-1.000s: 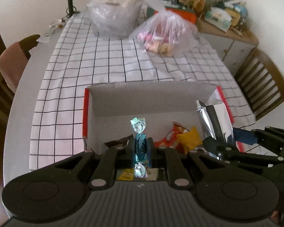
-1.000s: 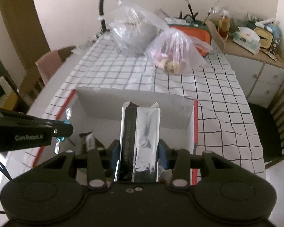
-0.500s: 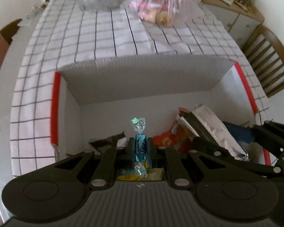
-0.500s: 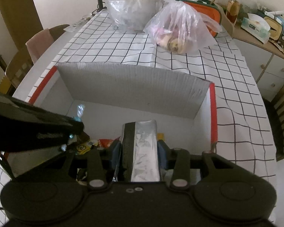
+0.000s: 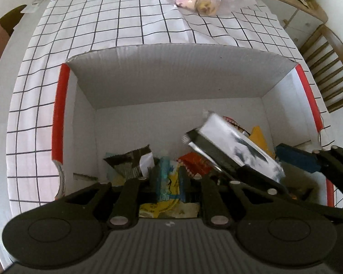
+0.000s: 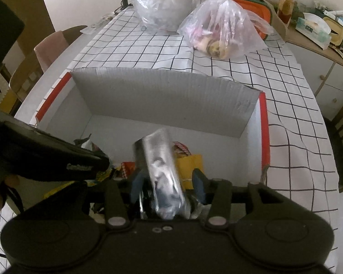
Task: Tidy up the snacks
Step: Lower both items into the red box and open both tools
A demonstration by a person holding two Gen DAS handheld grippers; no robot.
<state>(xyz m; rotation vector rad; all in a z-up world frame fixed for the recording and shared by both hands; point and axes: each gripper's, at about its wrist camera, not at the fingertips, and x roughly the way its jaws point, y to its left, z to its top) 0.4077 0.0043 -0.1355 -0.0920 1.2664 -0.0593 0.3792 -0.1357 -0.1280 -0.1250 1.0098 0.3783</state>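
Note:
A white cardboard box with red rims (image 5: 61, 114) (image 6: 265, 132) stands on the checked tablecloth and holds several snack packets. My left gripper (image 5: 169, 178) points down into the box and its jaws are opening. A blurred teal candy (image 5: 165, 173) sits loose between them. My right gripper (image 6: 168, 182) is beside it on the right, its jaws opening too. The silver foil packet (image 6: 160, 159) (image 5: 235, 146) leans tilted between the blue pads, blurred, with a gap on its right side. A red packet (image 5: 194, 162), a yellow one (image 6: 189, 162) and a dark wrapper (image 5: 130, 162) lie on the box floor.
Two clear plastic bags (image 6: 221, 32) (image 6: 164, 6) sit on the cloth beyond the box. A wooden chair (image 5: 327, 68) stands to the right, a pink-backed chair (image 6: 50, 45) to the left. A cluttered sideboard (image 6: 320, 34) is at the far right.
Both grippers sank into the box. The left jaws parted and the upright candy dropped lower. The right pads spread and the silver packet tipped over to the left.

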